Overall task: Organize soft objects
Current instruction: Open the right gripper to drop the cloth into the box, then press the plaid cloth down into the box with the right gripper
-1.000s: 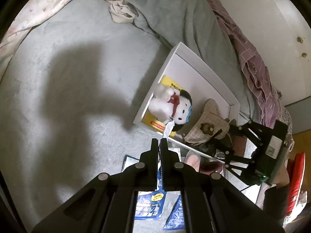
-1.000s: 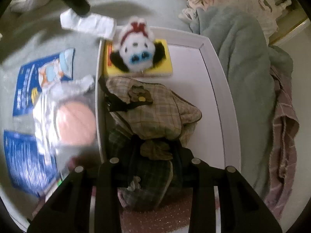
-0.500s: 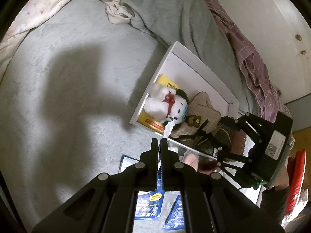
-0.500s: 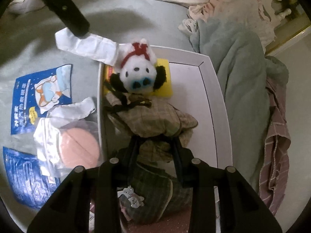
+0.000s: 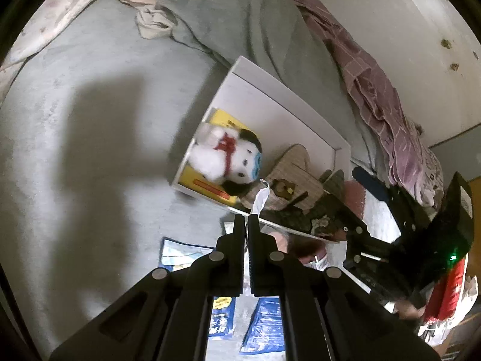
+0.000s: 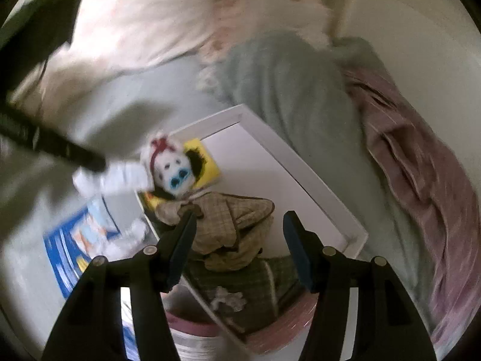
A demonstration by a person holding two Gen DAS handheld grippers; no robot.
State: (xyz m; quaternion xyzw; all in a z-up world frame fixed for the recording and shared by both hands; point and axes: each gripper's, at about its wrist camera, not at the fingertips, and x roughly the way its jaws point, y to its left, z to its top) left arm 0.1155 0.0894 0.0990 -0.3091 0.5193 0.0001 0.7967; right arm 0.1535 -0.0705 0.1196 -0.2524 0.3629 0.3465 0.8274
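Right wrist view is the interesting one here. The right gripper (image 6: 239, 240) had its jaws closed in on the plaid fabric a second ago, and they've just been opening: now the two blue-padded fingers stand apart with daylight on both sides of the beige plaid hat (image 6: 222, 225), which lies below them in the white tray (image 6: 318, 189) rather than in their grip. The view has also rolled and pulled back, and everything's blurry, so that hand looks to be lifting away. My read is the hat has just been dropped off, and that placement is done.

The hat sits in the tray's near end, right against the white plush dog (image 6: 173, 165), which lies on a yellow book (image 6: 207, 162). A darker green plaid piece (image 6: 240, 294) lies just below the hat, overlapping the tray's edge.

The left gripper (image 5: 246, 225) hasn't really budged. Its jaws are pinched tight on a thin white strip (image 5: 260, 198), some kind of tag or wrapper, hanging over the tray rim near the dog.

Outside the tray on the grey bedspread (image 5: 90, 120) there are blue packets (image 5: 264, 325) and something pinkish in clear plastic, too hidden to name. Guessing those are up next, plus whatever that white strip is attached to.
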